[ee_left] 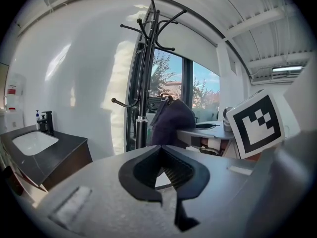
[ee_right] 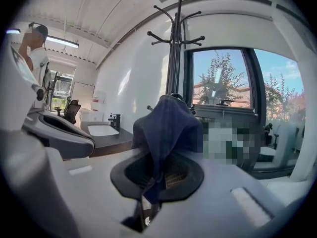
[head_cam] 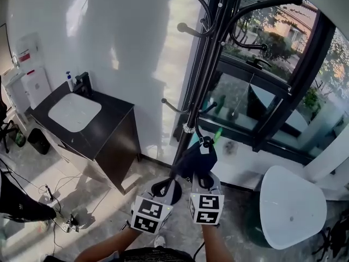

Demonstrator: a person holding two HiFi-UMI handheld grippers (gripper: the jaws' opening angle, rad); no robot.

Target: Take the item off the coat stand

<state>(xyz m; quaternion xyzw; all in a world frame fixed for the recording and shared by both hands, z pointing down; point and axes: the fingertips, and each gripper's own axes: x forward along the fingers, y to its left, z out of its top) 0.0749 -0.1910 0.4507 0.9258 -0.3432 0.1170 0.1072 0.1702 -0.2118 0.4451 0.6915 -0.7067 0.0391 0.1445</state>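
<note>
Here, the jaws of the right gripper (head_cam: 202, 176) were pinched on a fold of the dark cloth (ee_right: 168, 128), seemingly soft, light and limp, draping just ahead; the left gripper (head_cam: 163, 189) was closed, empty.

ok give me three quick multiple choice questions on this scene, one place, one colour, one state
1. In the head view, the sink lies where from the coat stand? A left B right C directly behind
2. The item in the right tool is A red B dark navy C yellow
3. The right tool is A wide open, empty B out of view C shut on the item
Answers: 1 A, the sink sits left of the coat stand; 2 B, its fabric reads dark blue; 3 C, the fabric is pinched between the jaws.
</note>
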